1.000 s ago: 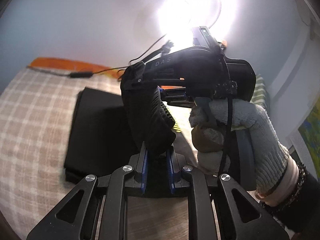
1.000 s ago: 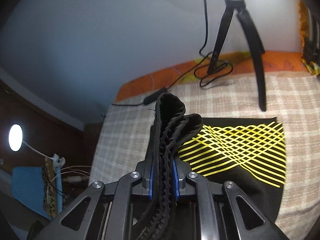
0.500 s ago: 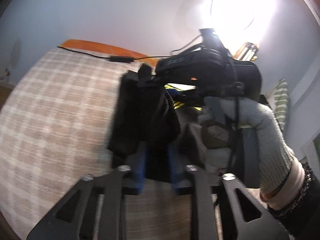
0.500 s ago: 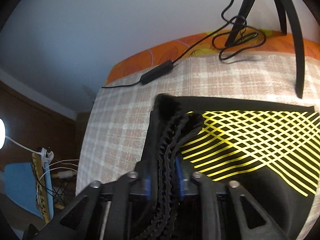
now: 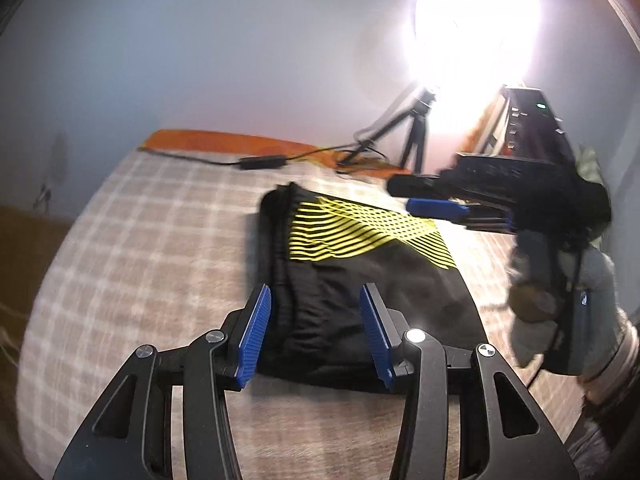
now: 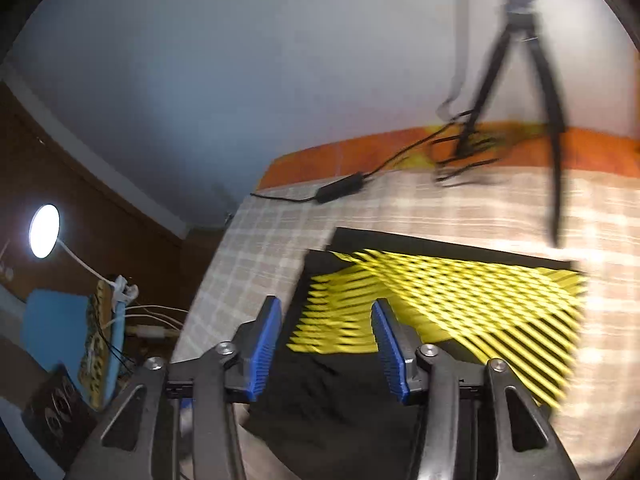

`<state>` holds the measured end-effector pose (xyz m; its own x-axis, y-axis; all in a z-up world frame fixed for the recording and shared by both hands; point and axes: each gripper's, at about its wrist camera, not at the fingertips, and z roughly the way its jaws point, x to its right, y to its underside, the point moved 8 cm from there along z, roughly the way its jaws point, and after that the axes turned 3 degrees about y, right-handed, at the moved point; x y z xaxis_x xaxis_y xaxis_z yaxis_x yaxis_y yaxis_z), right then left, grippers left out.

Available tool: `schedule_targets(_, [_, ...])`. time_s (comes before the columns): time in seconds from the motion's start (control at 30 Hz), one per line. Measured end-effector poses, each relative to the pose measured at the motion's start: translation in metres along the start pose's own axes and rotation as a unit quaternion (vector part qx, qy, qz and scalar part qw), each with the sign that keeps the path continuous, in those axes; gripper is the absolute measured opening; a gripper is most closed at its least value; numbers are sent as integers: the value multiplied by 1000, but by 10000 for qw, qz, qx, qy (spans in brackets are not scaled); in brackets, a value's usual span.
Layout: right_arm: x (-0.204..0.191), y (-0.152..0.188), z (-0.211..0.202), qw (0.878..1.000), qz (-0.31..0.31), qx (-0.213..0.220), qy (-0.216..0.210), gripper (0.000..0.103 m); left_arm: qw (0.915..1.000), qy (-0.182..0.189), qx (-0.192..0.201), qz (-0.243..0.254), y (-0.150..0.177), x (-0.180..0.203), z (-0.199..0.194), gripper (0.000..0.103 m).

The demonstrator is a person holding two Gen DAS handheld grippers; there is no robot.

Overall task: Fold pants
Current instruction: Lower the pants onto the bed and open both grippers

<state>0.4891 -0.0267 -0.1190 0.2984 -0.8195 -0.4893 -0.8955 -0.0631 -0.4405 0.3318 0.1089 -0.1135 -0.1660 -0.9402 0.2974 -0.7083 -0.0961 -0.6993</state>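
Observation:
The black pants with a yellow line pattern lie folded flat on the checked bedspread. My left gripper is open and empty just above their near edge. My right gripper is open and empty over the patterned part of the pants. In the left wrist view the right gripper hangs above the pants at the right, held by a gloved hand.
A tripod and a black cable with adapter sit at the far edge of the bed by the orange border. A bright lamp glares on the wall. The bed's left edge drops to a floor with clutter.
Both grippers have let go of the waistband and opened. The pants have dropped onto the folded stack, and both grippers have drawn back from them.

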Motion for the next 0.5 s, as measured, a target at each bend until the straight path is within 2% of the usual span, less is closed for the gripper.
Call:
schedule_targets(0.1, [25, 18, -28, 9999, 15, 85, 117, 59, 9995, -102, -90, 298, -1, 11, 16, 45])
schedule_targets(0.23, [54, 37, -56, 9988, -151, 175, 441, 62, 9990, -86, -217, 393, -1, 14, 31, 45])
schedule_targets(0.3, [66, 45, -69, 9974, -232, 285, 615, 75, 9987, -50, -290, 419, -4, 14, 36, 48])
schedule_targets(0.33, [70, 47, -75, 9967, -256, 383, 673, 76, 9986, -6, -324, 418, -5, 14, 39, 51])
schedule_targets(0.4, [76, 50, -88, 9950, -333, 609, 723, 87, 9984, 136, -407, 360, -8, 12, 40, 57])
schedule_targets(0.5, [83, 50, -105, 9912, -402, 972, 803, 103, 9965, 497, -665, 12, -12, 1, 51, 59])
